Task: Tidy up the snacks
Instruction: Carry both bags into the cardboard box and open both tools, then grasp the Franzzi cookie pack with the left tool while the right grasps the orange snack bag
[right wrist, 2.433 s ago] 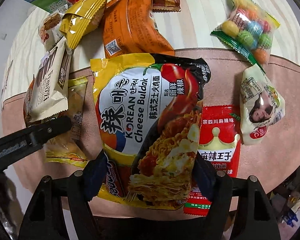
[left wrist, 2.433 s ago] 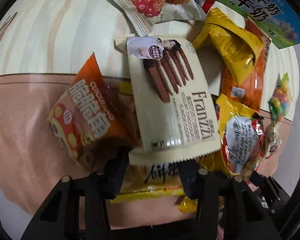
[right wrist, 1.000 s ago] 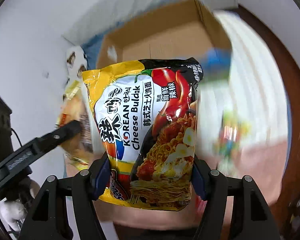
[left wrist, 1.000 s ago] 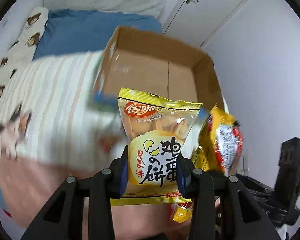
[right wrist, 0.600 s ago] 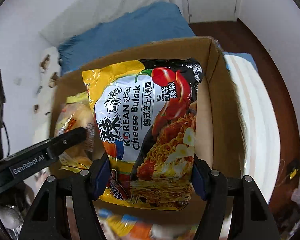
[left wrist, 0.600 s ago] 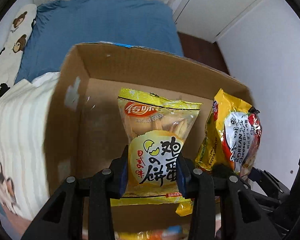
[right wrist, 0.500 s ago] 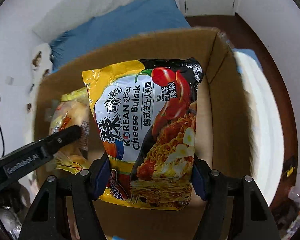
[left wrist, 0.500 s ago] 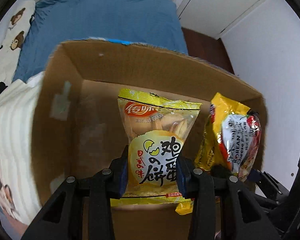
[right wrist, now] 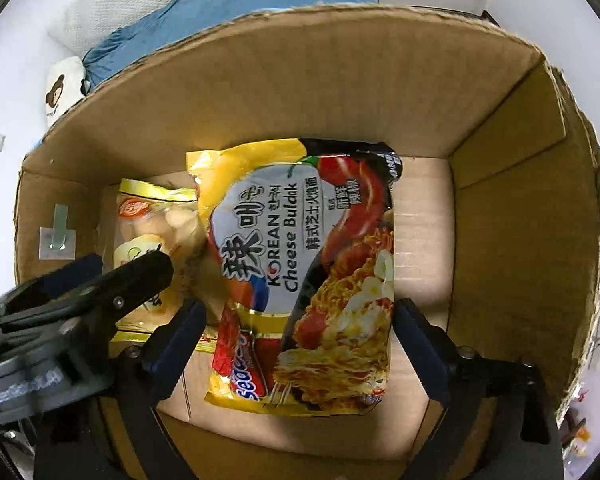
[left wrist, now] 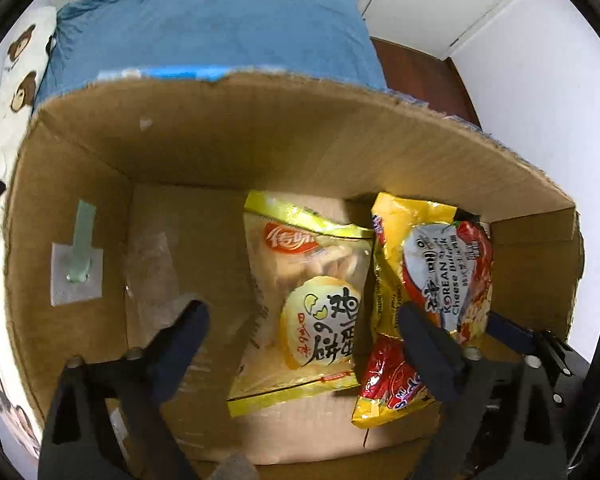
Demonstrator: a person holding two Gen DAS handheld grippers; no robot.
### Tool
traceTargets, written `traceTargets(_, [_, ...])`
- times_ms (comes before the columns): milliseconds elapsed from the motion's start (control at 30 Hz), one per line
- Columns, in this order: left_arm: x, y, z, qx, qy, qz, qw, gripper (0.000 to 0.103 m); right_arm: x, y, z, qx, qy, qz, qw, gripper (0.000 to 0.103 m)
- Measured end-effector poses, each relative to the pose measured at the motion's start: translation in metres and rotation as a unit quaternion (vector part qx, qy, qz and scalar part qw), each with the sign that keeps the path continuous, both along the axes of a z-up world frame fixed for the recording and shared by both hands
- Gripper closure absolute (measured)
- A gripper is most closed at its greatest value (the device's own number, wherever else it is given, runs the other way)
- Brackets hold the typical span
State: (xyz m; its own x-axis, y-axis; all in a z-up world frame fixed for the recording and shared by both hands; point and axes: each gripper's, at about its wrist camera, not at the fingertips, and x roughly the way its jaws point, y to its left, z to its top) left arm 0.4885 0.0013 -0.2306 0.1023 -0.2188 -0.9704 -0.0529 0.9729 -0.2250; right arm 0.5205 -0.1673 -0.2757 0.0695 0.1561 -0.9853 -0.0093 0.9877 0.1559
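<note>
Both grippers hang over an open cardboard box [left wrist: 260, 136] [right wrist: 500, 240]. My left gripper [left wrist: 304, 340] has its jaws opening wide; the yellow egg-biscuit bag [left wrist: 308, 304] lies loose below them on the box floor, free of the pads. My right gripper [right wrist: 296, 344] is opening too, and the Korean Cheese Buldak noodle pack [right wrist: 308, 272] lies flat beneath it, its edges clear of both fingers. In the left wrist view the noodle pack [left wrist: 432, 280] rests right of the biscuit bag. The right wrist view shows the biscuit bag [right wrist: 152, 232] partly behind the left gripper's finger [right wrist: 140, 276].
A taped label [left wrist: 76, 268] sticks to the box's left wall. A blue pillow [left wrist: 204, 20] and a bear-print cloth [left wrist: 16, 80] lie beyond the box on the bed. White walls and a door [left wrist: 440, 0] stand at the upper right.
Both grippers were shut on their packets over the box half a second ago. Now the jaws stand wide apart and both packets have dropped to the box floor.
</note>
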Motion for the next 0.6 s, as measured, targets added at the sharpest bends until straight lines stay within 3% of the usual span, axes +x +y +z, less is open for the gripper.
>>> traceTargets(200, [-0.012, 0.001, 0.019, 0.003, -0.024, -0.006, 0.9997, 0.005, -0.014, 0.012, 0.025, -0.015, -0.028, 0.01, 0.999, 0.003])
traceTargets(600, [-0.089, 0.012, 0.117, 0.04, -0.133, -0.005, 0.9902, 0.005, -0.104, 0.008, 0.123, 0.007, -0.119, -0.016, 0.993, 0.003])
